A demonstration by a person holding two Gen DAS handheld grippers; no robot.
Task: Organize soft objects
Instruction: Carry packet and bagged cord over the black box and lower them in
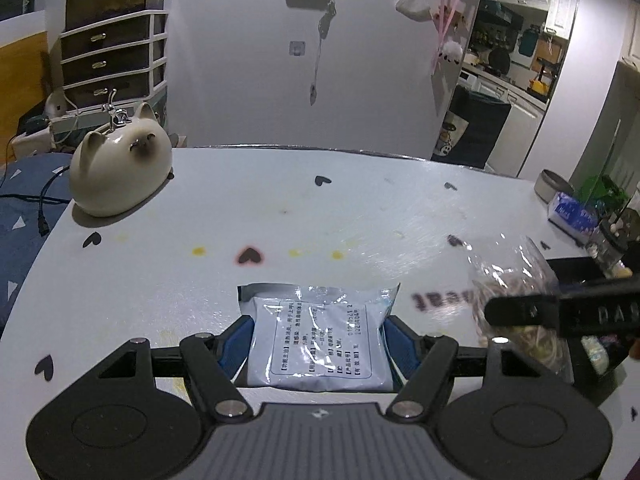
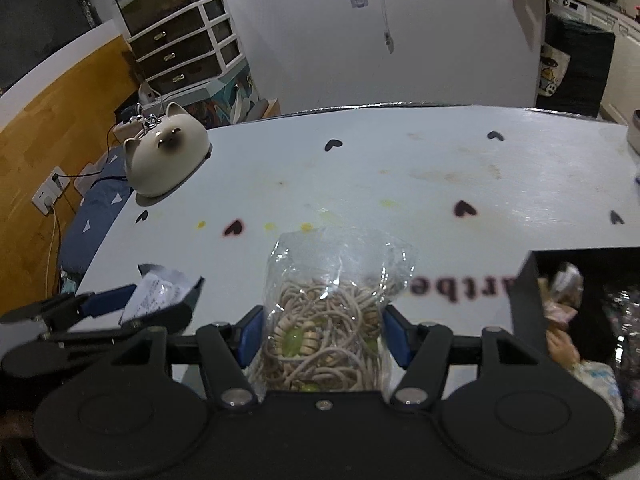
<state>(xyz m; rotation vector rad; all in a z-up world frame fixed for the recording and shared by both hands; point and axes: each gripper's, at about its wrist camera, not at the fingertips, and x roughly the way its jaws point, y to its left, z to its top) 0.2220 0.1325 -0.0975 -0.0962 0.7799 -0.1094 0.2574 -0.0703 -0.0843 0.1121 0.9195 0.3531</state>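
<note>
White wall (image 1: 240,60), dark drawer unit (image 1: 114,56)

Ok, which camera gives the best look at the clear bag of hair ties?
The right wrist view. The bag of hair ties sits centred between the right gripper, sharp enough to show beaded loops and green beads inside. In the left wrist view the same bag is at the right edge, blurred and partly hidden behind that gripper's dark finger.
</note>
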